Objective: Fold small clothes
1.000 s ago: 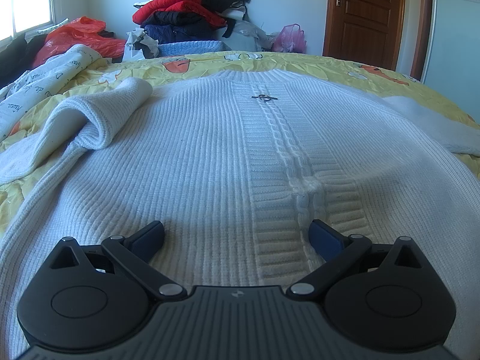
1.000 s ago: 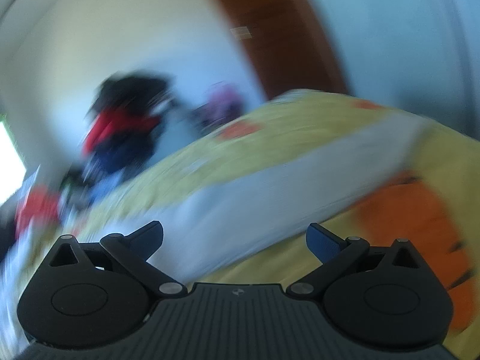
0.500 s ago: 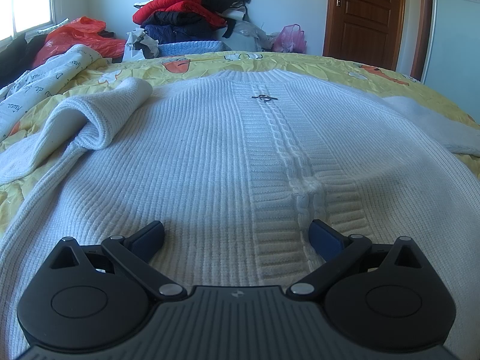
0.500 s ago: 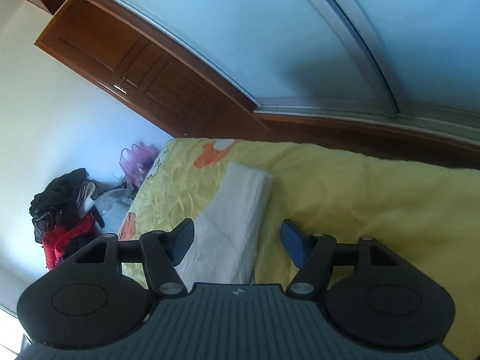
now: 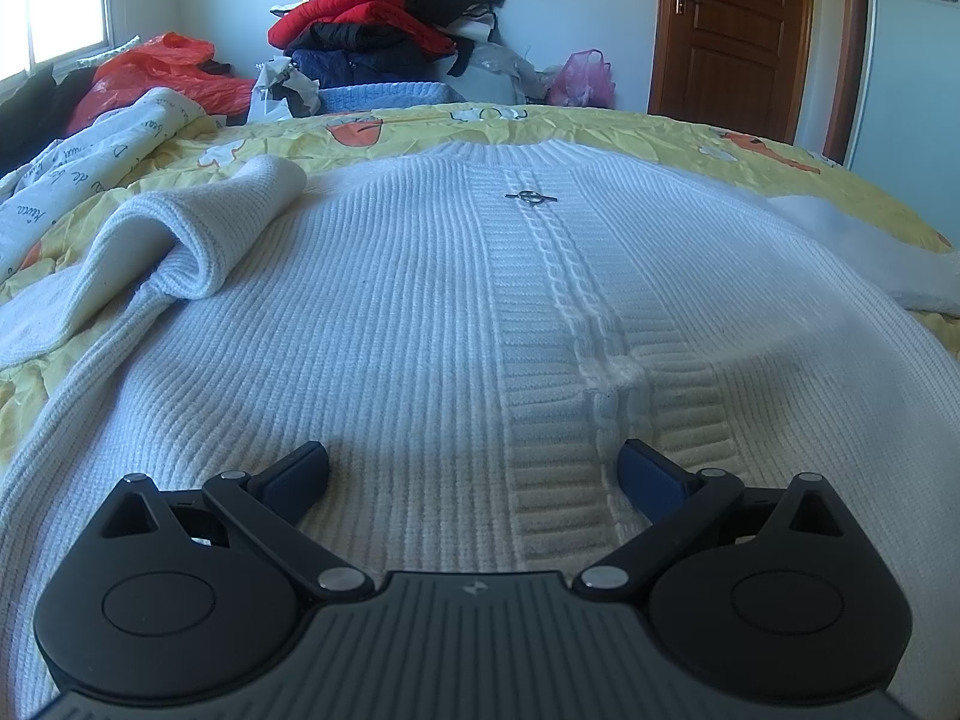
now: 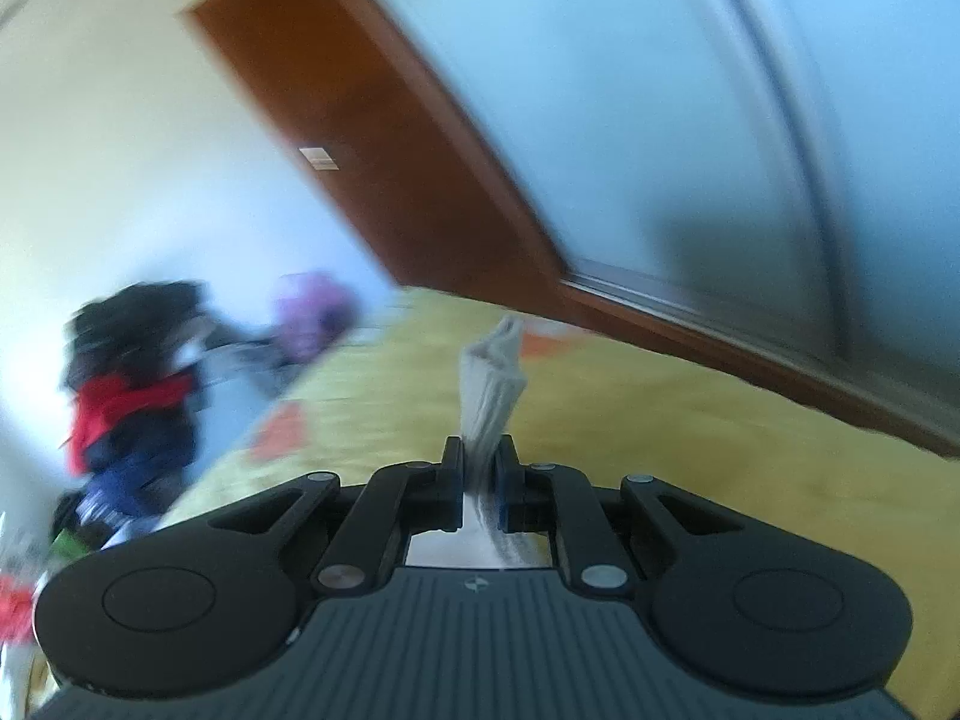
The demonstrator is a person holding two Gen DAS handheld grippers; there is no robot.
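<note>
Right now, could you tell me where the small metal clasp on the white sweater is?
In the left wrist view, the metal clasp sits on the white sweater just below the collar, atop the cable-knit centre strip, straight ahead of the open left tongs.

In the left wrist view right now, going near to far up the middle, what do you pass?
Left gripper, open → white knit sweater → its metal clasp → yellow bedspread → pile of clothes at the far wall.
</note>
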